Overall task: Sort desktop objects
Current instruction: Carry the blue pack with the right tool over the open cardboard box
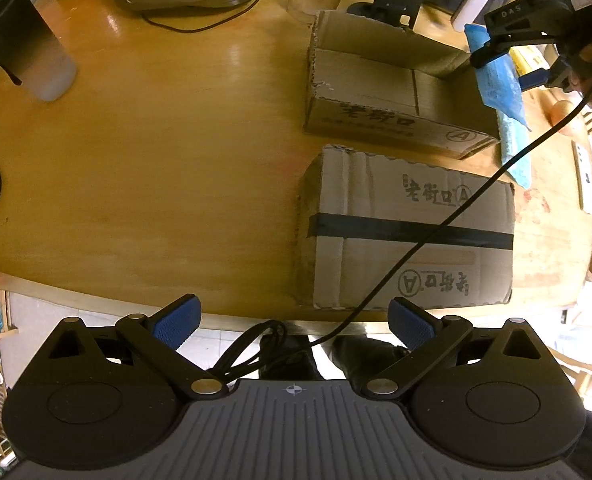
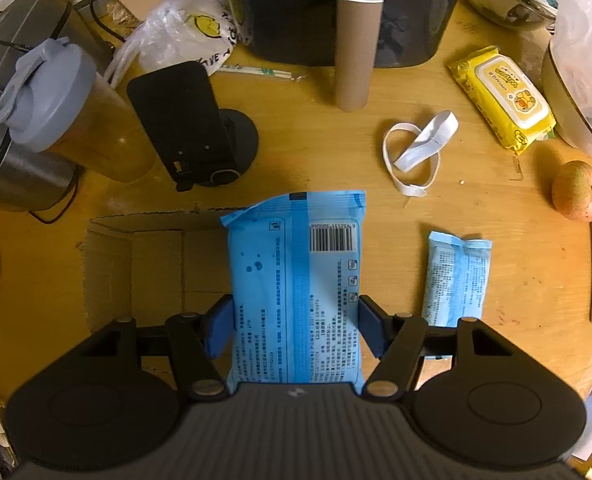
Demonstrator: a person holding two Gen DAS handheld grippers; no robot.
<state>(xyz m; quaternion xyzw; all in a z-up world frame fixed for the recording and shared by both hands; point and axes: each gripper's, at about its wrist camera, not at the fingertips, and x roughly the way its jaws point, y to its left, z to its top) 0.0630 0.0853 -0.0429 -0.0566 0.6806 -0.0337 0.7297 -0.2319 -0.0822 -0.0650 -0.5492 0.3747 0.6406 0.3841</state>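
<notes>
The right gripper [image 2: 294, 326] squeezes a big blue packet [image 2: 296, 280] between its two blue pads. The jaws are partly closed and press on both sides of the packet. The packet hangs in the air, over the right edge of an open cardboard box [image 2: 136, 256]. The box looks empty inside, though the packet hides part of it.

The left gripper [image 1: 294, 326] is wide open and holds nothing. It hangs over the near edge of the table, close to a closed cardboard box [image 1: 407, 232] with a dark tape strip.

The table [image 2: 495, 200] is round, wooden and shiny yellow-brown. A smaller blue packet [image 2: 457, 278] lies flat on it, just right of the held one. Farther off lie a white stretchy band [image 2: 415, 148], a yellow pack of wipes [image 2: 499, 96] and a red-yellow apple [image 2: 577, 190]. A dark phone stand [image 2: 192, 124] and a cup with a grey lid [image 2: 44, 96] sit behind the open box. The packets look soft and crinkly. The boxes are rough and brown.
</notes>
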